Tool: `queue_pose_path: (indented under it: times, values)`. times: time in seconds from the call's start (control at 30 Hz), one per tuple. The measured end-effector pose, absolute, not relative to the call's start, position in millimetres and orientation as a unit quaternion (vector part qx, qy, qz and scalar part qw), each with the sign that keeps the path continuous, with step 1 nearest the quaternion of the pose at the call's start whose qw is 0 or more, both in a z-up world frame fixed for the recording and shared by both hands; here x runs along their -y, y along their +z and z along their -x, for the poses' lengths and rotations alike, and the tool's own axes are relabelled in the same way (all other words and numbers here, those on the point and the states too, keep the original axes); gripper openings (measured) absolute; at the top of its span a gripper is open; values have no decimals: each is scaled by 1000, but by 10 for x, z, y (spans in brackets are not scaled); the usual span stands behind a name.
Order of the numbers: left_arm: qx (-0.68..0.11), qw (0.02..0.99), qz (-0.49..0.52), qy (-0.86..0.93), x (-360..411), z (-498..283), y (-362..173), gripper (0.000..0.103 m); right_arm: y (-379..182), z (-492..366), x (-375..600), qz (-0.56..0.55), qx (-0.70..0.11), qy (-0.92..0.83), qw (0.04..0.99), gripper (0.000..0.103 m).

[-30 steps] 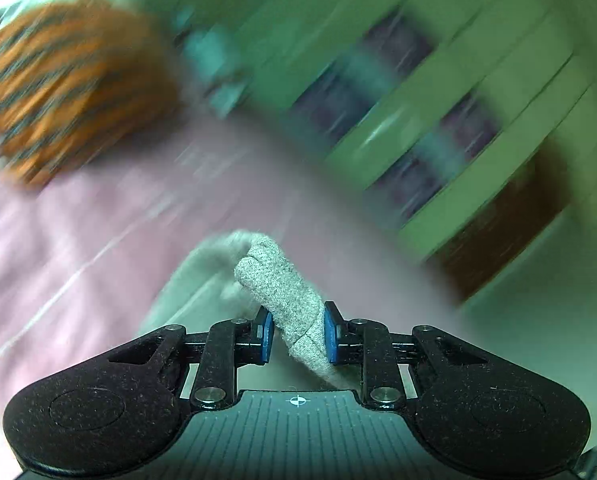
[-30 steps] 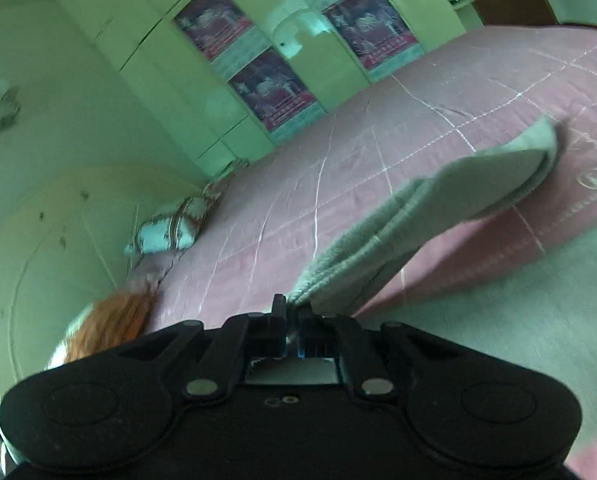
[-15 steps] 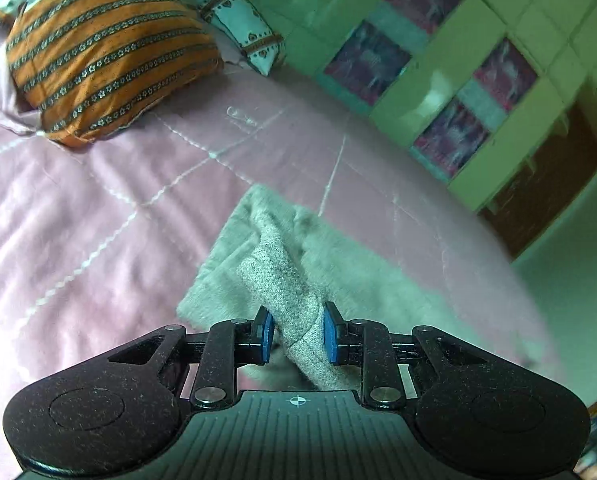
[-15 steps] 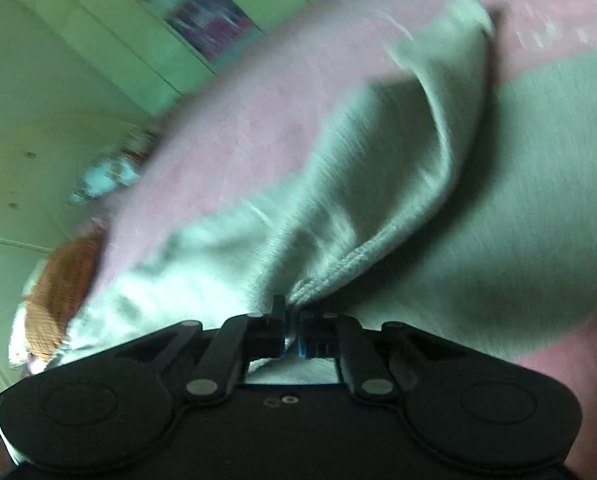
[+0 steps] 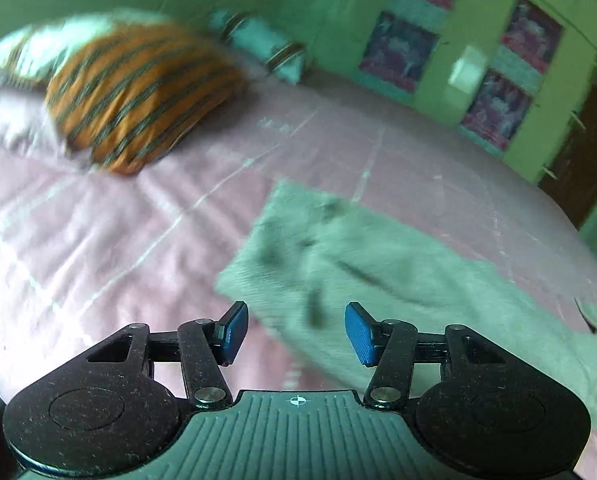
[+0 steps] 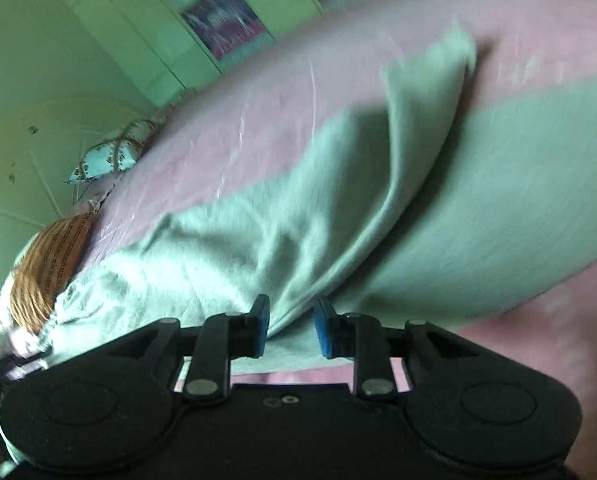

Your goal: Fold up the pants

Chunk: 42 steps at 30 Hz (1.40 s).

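Note:
The grey pants lie on the pink bed cover, spread from the middle to the lower right of the left wrist view. My left gripper is open and empty, just above the near edge of the pants. In the right wrist view the pants fill the middle, with a raised fold running up to a corner at the upper right. My right gripper is open, its blue pads on either side of the lower end of that fold, with the cloth loose between them.
An orange striped pillow and a small patterned cushion lie at the head of the pink bed. Green cupboards with pictures stand behind the bed. The pillow also shows in the right wrist view.
Both grippers have opened and let go of the pants. The cloth has dropped onto the bed. Both views still show motion blur.

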<state>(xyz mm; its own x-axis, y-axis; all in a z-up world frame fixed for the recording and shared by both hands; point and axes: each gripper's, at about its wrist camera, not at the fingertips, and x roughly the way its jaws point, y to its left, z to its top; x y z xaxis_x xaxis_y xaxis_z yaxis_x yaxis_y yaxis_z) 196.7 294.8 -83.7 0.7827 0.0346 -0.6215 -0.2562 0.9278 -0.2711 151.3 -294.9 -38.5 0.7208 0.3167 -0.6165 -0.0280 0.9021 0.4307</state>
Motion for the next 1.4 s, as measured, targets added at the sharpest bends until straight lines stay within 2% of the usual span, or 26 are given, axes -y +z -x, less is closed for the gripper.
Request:
queue_pose_path:
  times: [0.13, 0.33, 0.37, 0.4, 0.43, 0.5, 0.63, 0.73, 0.83, 0.9, 0.97, 1.0, 1.07, 1.2, 1.33, 1.37, 1.4]
  values:
    - [-336, 933, 121, 43, -2318, -2110, -751, 59, -135, -1680, 3142, -143, -327, 46, 933, 17]
    - [-382, 923, 43, 5, -1317, -2292, -975, 63, -193, -2305, 3193, -84, -347, 8, 934, 17]
    - [-389, 921, 29, 8, -1201, -2281, -1015, 67, -239, -2410, 3198, -79, -359, 5, 930, 17]
    - [-390, 921, 8, 9, -1088, -2254, -1064, 80, -293, -2446, 3212, -75, -366, 4, 928, 17]
    - [-390, 920, -18, 4, -1000, -2236, -1114, 85, -330, -2488, 3215, -68, -371, 1, 926, 17]
    - [-392, 919, -39, 5, -926, -2191, -1121, 86, -345, -2447, 3223, -61, -376, 5, 925, 1]
    - [-403, 915, -14, -14, -1082, -2158, -1000, 86, -145, -2141, 3317, -58, -333, 4, 941, 0]
    - [-403, 915, 9, -28, -1177, -2134, -1012, 86, -23, -1718, 3511, -114, -312, 0, 943, 0]
    - [-400, 916, 15, -39, -1222, -2110, -1045, 86, -281, -1316, 3708, -180, -325, -42, 927, 0]
    - [-402, 915, 10, -41, -1212, -2138, -1071, 86, -629, -1313, 3876, -201, -380, -78, 899, 0]
    - [-405, 913, 5, -42, -1196, -2156, -1063, 86, -573, -1196, 4032, -248, -344, -80, 902, 0]
    - [-405, 913, 6, -42, -1197, -2165, -1059, 86, -475, -1161, 4028, -237, -319, -88, 913, 6]
    - [-404, 914, 8, -43, -1201, -2173, -1075, 86, -289, -1230, 3962, -203, -294, -63, 932, 10]
    - [-401, 915, 1, -41, -1146, -2160, -1099, 89, -215, -1685, 3619, -84, -311, -13, 947, 14]
    - [-402, 914, 6, -46, -1180, -2169, -1090, 90, -375, -2203, 3268, 63, -356, -7, 932, 24]
    - [-402, 914, 8, -48, -1192, -2171, -1090, 90, -432, -2287, 3170, 108, -367, -23, 923, 23]
    - [-402, 914, 10, -49, -1196, -2170, -1091, 90, -458, -2353, 3143, 135, -370, -24, 919, 12]
